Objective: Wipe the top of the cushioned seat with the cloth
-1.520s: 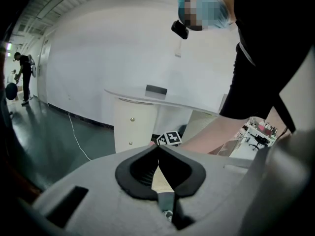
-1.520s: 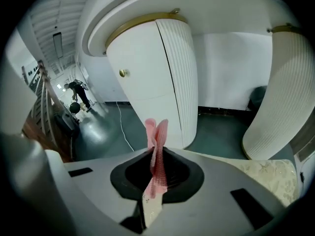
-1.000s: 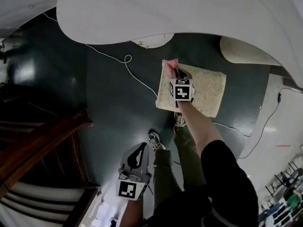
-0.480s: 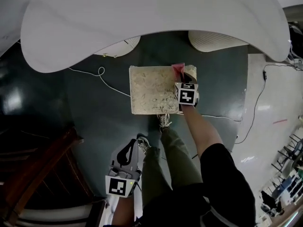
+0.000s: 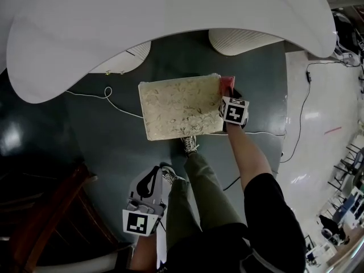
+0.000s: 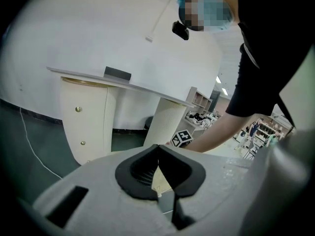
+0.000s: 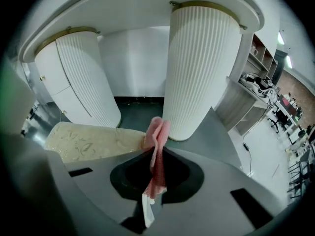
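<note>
Left gripper [image 6: 157, 151] low by the legs, jaws pressed together, empty. Right gripper [image 7: 155, 156] pinches the pink cloth [image 7: 158, 132] by a bunched fold (light, limp, probably flops) at the right edge of the cushioned seat [image 5: 179, 107], which looks soft.

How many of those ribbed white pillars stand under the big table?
2. One ribbed pillar stands at left, beyond the cushioned seat; the other rises just behind the cloth held by the right gripper. The tabletop may hide more.

Dim fisheye-warped frames, black vignetted corners, soft glare on the dark floor [image 5: 102, 147], blurred near foreground.
</note>
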`<state>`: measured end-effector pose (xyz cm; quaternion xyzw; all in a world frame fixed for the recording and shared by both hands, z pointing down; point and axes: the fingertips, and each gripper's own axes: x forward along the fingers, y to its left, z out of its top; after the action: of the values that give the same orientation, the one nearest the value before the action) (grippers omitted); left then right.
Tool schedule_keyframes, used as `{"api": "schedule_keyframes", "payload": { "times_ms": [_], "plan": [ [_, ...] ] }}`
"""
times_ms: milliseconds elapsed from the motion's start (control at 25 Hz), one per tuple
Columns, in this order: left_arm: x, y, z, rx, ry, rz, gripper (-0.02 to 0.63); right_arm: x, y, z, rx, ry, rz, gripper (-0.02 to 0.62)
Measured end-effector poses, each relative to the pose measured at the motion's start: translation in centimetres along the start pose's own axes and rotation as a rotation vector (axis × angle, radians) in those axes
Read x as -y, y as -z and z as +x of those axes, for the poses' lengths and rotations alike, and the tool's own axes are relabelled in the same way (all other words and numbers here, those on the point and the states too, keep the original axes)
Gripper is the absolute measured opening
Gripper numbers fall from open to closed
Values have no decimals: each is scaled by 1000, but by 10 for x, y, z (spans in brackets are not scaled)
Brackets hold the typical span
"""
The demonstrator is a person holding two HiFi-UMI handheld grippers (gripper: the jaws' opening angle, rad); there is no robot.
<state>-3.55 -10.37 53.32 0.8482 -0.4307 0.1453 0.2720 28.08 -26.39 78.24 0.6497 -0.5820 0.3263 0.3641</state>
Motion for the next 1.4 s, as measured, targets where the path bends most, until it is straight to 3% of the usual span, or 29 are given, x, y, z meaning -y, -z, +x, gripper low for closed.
{"api": "schedule_keyframes", "payload": {
  "times_ms": [120,240,520,800,960,1080,1400],
  "plan": [
    [0,4,-8,6,2,0,17,3,-4,-12,35,27,14,25],
    [-2,10,-23,6,-3,-1,18,-26,-14,-31,114,-38,33,23],
    [-16,26,-73,33,-70,-9,17,-188,-19,-78,221,-364,19,23],
    [-35,47,-127,47,-164,-36,18,-318,16,-85,163,-506,5,23],
    [-48,64,-156,30,-225,-61,17,-362,36,-80,121,-517,-39,23],
    [-56,71,-170,23,-250,-75,17,-370,45,-69,94,-471,-82,23],
    [-56,72,-160,29,-202,-74,18,-318,46,-57,94,-370,-110,25]
  ]
}}
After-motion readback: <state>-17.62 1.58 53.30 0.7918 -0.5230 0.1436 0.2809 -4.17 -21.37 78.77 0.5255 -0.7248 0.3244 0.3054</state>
